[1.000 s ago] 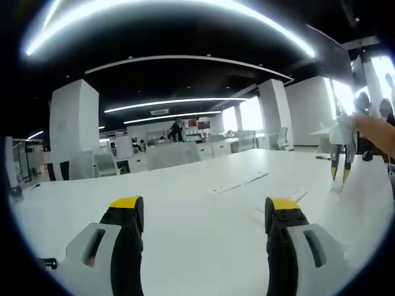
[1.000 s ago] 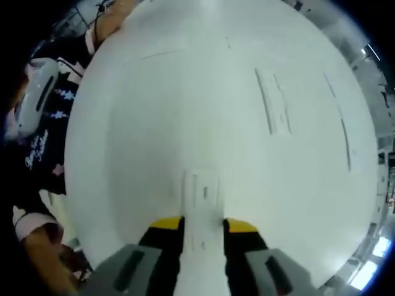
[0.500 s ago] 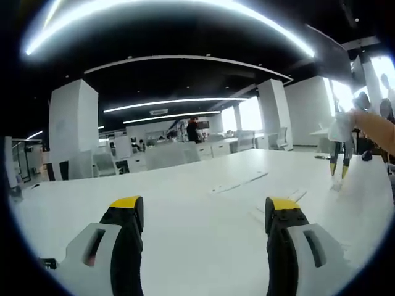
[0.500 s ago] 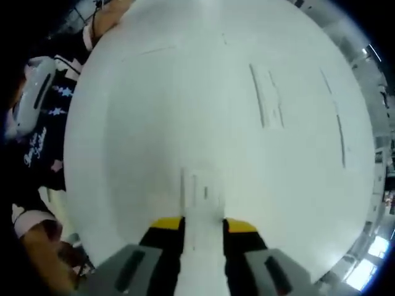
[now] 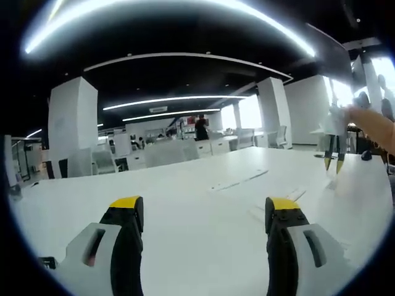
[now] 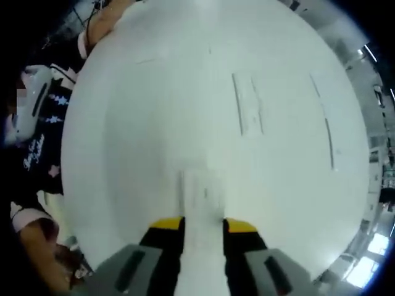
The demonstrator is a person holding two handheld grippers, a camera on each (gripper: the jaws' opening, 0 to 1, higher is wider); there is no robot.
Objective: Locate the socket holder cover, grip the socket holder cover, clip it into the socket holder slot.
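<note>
Now the white worktop (image 6: 154,123) spreads wide, its recessed socket holder slot (image 6: 247,103) well ahead of the right claw (image 6: 203,225), which is clenched on the white socket holder cover (image 6: 200,194). Carry it level, aligned lengthwise with the slot, before pressing. Low over the worktop, the left claw (image 5: 203,209) is released, holding nothing.

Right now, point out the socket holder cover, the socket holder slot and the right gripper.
socket holder cover (image 6: 202,185), right gripper view, upper end.
socket holder slot (image 6: 247,105), right gripper view, middle.
right gripper (image 6: 203,224), right gripper view, between its fingers.
</note>
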